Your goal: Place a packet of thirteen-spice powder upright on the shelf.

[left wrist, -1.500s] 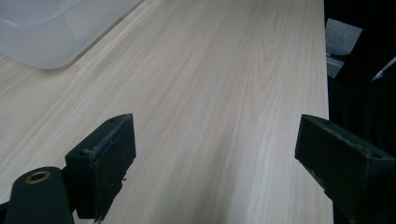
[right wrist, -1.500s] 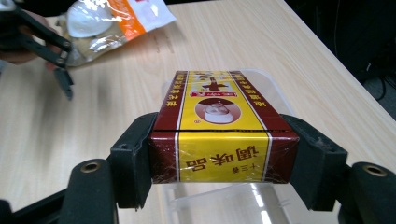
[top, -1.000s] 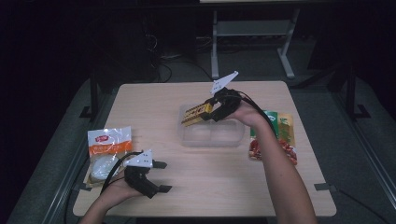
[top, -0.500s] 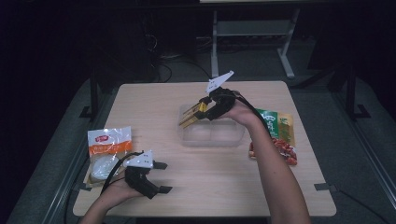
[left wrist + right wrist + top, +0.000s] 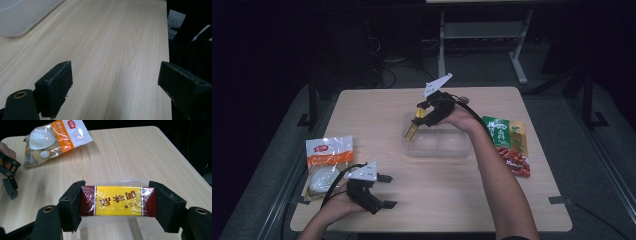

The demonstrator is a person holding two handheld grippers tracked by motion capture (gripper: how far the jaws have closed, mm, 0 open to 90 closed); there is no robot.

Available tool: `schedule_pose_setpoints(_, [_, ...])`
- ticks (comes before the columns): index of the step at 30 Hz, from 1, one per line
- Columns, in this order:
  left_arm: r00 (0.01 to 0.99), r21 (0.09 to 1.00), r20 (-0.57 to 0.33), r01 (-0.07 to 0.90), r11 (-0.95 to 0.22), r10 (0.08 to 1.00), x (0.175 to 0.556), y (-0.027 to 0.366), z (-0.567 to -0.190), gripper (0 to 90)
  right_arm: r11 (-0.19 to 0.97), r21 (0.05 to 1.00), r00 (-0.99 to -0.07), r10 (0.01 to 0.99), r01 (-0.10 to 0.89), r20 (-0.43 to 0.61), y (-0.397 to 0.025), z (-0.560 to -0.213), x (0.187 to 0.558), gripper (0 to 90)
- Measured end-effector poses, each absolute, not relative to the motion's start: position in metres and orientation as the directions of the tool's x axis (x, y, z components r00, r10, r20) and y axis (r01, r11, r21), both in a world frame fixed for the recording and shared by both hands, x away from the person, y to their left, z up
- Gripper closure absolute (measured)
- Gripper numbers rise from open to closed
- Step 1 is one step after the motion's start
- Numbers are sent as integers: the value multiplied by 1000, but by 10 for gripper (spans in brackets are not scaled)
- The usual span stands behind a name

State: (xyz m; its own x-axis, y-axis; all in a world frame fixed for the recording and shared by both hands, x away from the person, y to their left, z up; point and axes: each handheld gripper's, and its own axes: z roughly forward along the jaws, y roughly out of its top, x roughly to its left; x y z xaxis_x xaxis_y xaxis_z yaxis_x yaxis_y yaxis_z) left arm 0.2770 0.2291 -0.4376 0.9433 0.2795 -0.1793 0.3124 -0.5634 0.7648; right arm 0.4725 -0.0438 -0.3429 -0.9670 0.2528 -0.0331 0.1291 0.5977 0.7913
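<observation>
At frame centre, a yellow-and-maroon packet point(image 5: 118, 201) is clamped by the right tool point(image 5: 424, 114) above the clear tray point(image 5: 439, 146), while the left tool point(image 5: 384, 191) is held wide over the tabletop point(image 5: 377, 120), lower left.

Your yellow-and-maroon wrapped packet point(image 5: 118, 201) hangs crosswise, pinched at both ends, over the clear plastic container's point(image 5: 439, 148) far-left corner.
</observation>
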Motion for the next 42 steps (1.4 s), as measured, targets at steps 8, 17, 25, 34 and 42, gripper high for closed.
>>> schedule_pose_setpoints(8, [947,761,-174,304,-573,270,277,229,-439,119,586,799,-968,249,136,-18,-31,-345,477,314])
schedule_pose_setpoints(17, [947,762,-177,304,-571,268,276,228,-438,118,638,760,-975,221,125,-25,-6,-358,481,313])
schedule_pose_setpoints(25, [939,767,-169,317,-558,300,279,231,-438,117,666,736,-978,206,121,-26,3,-368,485,313])
schedule_pose_setpoints(34, [925,766,-171,342,-545,340,282,235,-439,116,640,747,-963,270,180,0,-4,-360,481,213])
schedule_pose_setpoints(42, [927,754,-162,338,-563,338,282,234,-441,116,605,769,-945,328,208,-2,-34,-336,464,179])
